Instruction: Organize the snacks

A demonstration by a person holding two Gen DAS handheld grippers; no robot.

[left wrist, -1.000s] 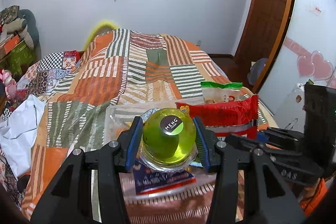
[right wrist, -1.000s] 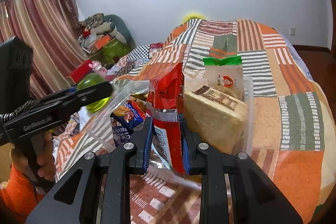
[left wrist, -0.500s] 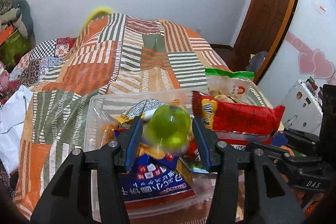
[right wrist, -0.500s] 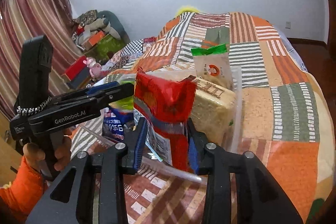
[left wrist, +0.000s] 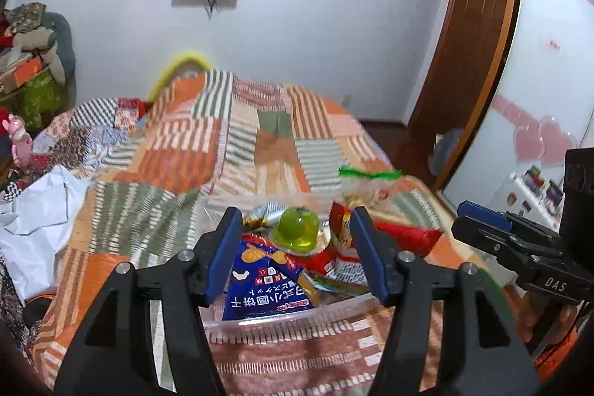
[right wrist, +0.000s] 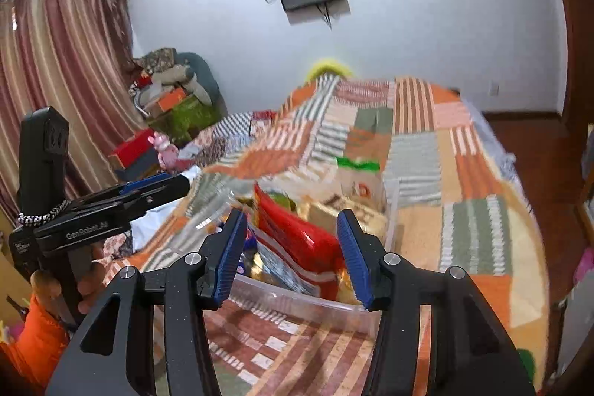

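Observation:
A clear plastic bin (left wrist: 274,320) of snacks stands on the patchwork bed. A green jelly cup (left wrist: 296,229) lies on top of the packets in it, beside a blue packet (left wrist: 267,288) and a red packet (left wrist: 393,236). My left gripper (left wrist: 295,253) is open and empty, held back above the bin's near edge. My right gripper (right wrist: 293,253) is open and empty, just short of the bin (right wrist: 297,299). The red packet (right wrist: 297,236) leans in the bin next to a beige packet (right wrist: 349,210) and a green-topped bag (right wrist: 358,175).
The patchwork quilt (left wrist: 208,151) covers the bed around the bin. White cloth (left wrist: 37,221) lies at the left. A wooden door (left wrist: 460,62) and a white cabinet (left wrist: 538,91) stand at the right. Curtains (right wrist: 55,80) and piled clutter (right wrist: 174,91) stand at the left.
My left gripper opened and let the green jelly cup drop into the bin. My right gripper opened and let go of the red packet. Both pulled back from the bin.

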